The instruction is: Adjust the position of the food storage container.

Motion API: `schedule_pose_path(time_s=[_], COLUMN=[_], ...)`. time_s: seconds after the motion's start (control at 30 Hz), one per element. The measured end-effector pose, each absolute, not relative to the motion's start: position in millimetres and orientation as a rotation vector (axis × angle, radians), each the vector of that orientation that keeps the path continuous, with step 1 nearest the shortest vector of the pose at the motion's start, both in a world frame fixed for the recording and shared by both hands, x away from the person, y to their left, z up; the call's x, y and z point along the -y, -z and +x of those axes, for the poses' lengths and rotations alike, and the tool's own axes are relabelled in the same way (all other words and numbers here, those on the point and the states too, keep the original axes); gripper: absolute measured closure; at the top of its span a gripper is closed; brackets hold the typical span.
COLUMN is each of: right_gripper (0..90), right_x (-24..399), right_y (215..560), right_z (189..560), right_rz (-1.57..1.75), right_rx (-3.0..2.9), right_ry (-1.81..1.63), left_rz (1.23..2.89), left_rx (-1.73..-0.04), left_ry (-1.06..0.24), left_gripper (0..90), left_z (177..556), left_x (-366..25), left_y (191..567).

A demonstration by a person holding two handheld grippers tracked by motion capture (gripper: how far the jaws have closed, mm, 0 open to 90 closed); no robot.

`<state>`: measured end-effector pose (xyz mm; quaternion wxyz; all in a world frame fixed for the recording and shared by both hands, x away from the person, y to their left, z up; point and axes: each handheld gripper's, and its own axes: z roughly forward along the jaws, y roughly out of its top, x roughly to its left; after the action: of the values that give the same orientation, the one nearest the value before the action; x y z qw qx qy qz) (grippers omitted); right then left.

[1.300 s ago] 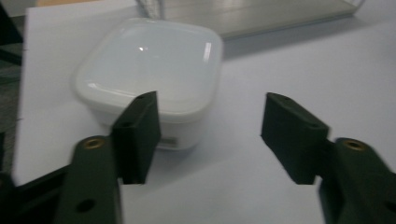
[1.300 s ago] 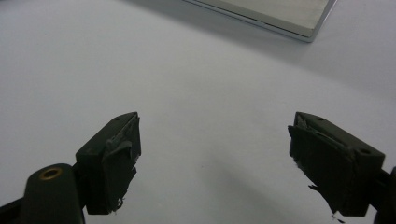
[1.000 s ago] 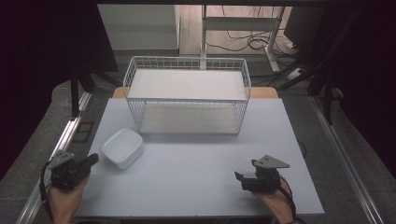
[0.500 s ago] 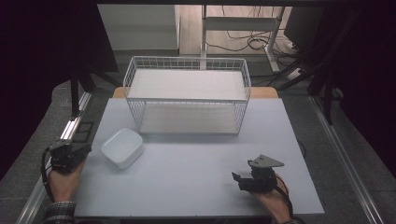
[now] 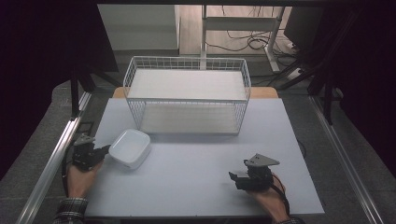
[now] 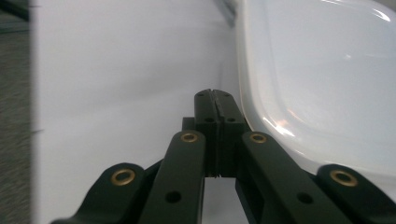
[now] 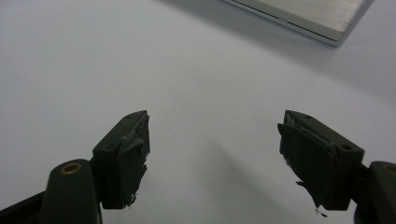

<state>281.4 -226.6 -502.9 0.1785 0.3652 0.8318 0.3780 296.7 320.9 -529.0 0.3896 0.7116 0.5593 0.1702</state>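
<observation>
A white, rounded-square dish [image 5: 130,147] lies on the pale table near its left side. My left gripper [image 5: 105,150] lies low just left of the dish, its tips at the dish's rim. In the left gripper view the left gripper [image 6: 215,97] is shut with nothing between the jaws, and the dish [image 6: 327,79] sits right beside them. My right gripper [image 5: 234,179] rests near the front right of the table and points left. In the right gripper view the right gripper [image 7: 215,140] is open over bare table; its jaws have just been closing a little, with nothing between them.
A white wire basket [image 5: 187,64] with a flat floor stands at the back middle of the table [image 5: 196,186]. A metal rail [image 5: 51,163] runs along the table's left edge. A brushed metal edge [image 7: 303,16] shows far ahead of the right gripper.
My left hand has moved away from the front left corner, forward and then right, up to the dish's edge. The right hand has stayed put.
</observation>
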Motion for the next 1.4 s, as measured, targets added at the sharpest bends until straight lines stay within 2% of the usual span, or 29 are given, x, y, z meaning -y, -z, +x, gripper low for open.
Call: schedule_pose_path(time_s=[0.2, 0.5, 0.67, 0.87, 0.93, 1.07, 1.17, 1.2, 1.23, 1.4], right_gripper=[27.9, 32.6, 35.9, 39.2, 41.3, 49.3, 62.3, 70.8, 70.8, 86.4], right_x=[222, 220, 216, 213, 212, 205, 194, 183, 183, 145], right_y=[500, 500, 497, 496, 495, 494, 495, 496, 496, 497], right_z=[282, 285, 286, 289, 291, 302, 320, 334, 334, 366], right_rz=[1.002, 0.998, 0.976, 0.966, 0.962, 0.924, 0.883, 0.865, 0.865, 0.81], right_rx=[-2.365, -2.395, -2.403, -2.418, -2.421, -2.434, -2.455, -2.472, -2.472, -2.516], right_ry=[-1.075, -1.068, -1.064, -1.056, -1.055, -1.025, -1.007, -1.009, -1.009, -1.059], left_rz=[1.833, 1.836, 1.891, 1.951, 1.984, 1.966, 1.927, 1.928, 1.928, 1.935], left_rx=[-1.391, -1.312, -1.213, -1.081, -1.073, -1.157, -1.21, -1.218, -1.218, -1.2], left_ry=[-0.429, -0.337, -0.276, -0.171, -0.206, -0.34, -0.335, -0.322, -0.322, -0.3], left_gripper=[89.8, 89.9, 89.9, 89.9, 89.9, 89.9, 89.9, 89.9, 89.9, 89.9], left_z=[312, 334, 345, 355, 353, 334, 307, 289, 289, 261], left_x=[-308, -290, -259, -204, -189, -199, -212, -213, -213, -200], left_y=[531, 534, 533, 532, 529, 518, 518, 521, 521, 521])
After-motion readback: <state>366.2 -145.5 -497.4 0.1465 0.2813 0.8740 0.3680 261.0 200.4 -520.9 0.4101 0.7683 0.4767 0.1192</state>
